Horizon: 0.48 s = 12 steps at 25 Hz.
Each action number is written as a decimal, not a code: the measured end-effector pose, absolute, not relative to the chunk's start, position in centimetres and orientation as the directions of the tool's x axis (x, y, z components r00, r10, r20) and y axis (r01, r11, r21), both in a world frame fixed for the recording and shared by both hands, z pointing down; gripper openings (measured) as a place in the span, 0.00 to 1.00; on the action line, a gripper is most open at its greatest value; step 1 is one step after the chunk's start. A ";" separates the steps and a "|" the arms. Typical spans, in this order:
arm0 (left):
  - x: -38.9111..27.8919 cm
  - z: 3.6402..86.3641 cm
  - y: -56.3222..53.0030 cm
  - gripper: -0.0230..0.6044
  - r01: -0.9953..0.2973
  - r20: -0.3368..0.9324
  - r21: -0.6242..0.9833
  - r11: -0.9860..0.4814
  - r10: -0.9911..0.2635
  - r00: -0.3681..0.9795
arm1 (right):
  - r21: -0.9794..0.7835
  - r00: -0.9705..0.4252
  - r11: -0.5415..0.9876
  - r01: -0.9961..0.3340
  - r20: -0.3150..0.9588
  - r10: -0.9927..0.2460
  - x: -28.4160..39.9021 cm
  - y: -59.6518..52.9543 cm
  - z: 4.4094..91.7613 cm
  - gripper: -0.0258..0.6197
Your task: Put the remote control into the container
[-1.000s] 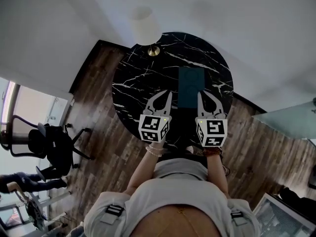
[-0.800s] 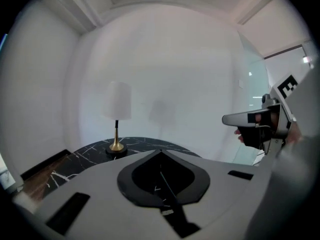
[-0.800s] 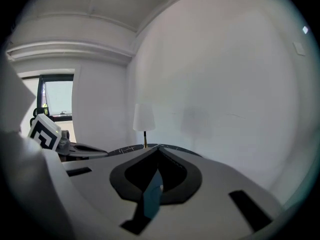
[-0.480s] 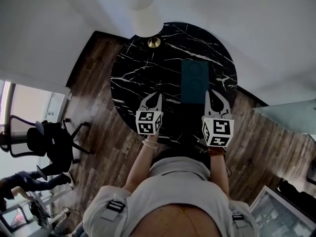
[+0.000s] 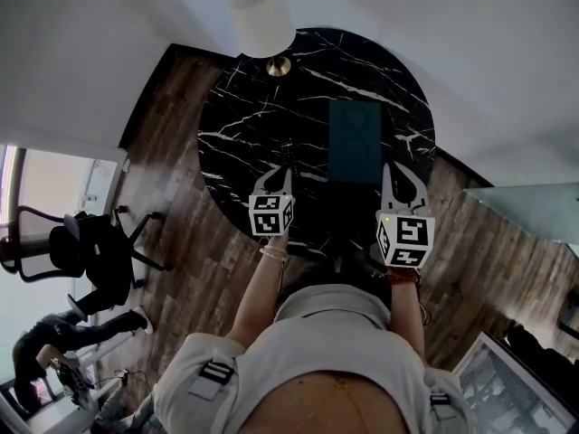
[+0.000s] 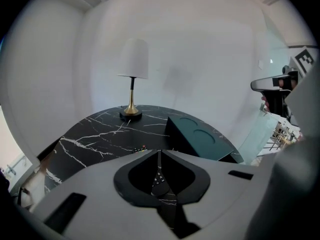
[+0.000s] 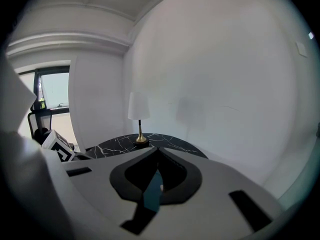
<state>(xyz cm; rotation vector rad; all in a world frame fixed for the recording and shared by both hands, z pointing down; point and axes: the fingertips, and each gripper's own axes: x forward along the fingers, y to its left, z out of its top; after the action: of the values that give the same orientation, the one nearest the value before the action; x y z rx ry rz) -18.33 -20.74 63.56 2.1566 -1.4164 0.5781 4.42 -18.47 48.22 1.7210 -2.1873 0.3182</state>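
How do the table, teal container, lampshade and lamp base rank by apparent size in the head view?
1. Marble table, by far the largest.
2. Teal container and lampshade: about alike; the shade sits nearer the camera, so they are left unranked.
3. Brass lamp base, smallest.

The lamp [image 5: 262,21] is standing at the far edge of the table [image 5: 235,125]. The container [image 5: 355,143] is lying on the table's right half, and the remote control [image 6: 139,149] is lying on the table to its left.
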 end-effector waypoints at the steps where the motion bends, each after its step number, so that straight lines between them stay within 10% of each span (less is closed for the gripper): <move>1: -18.4 63.9 -20.7 0.05 -0.928 0.600 0.169 -0.331 -0.713 0.363 | 0.034 -0.208 0.241 -0.970 0.398 -0.893 4.7 -18.5 48.2 0.06; 12: -18.3 67.3 -21.4 0.14 -0.943 0.675 0.155 -0.296 -0.665 0.319 | 0.046 -0.195 0.237 -0.970 0.428 -0.882 6.7 -18.8 48.9 0.06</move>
<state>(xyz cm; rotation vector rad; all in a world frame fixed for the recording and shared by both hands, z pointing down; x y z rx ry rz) -18.30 -21.42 67.34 2.0545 -1.4136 0.6790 6.71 -18.83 48.89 1.7067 -2.1513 0.3319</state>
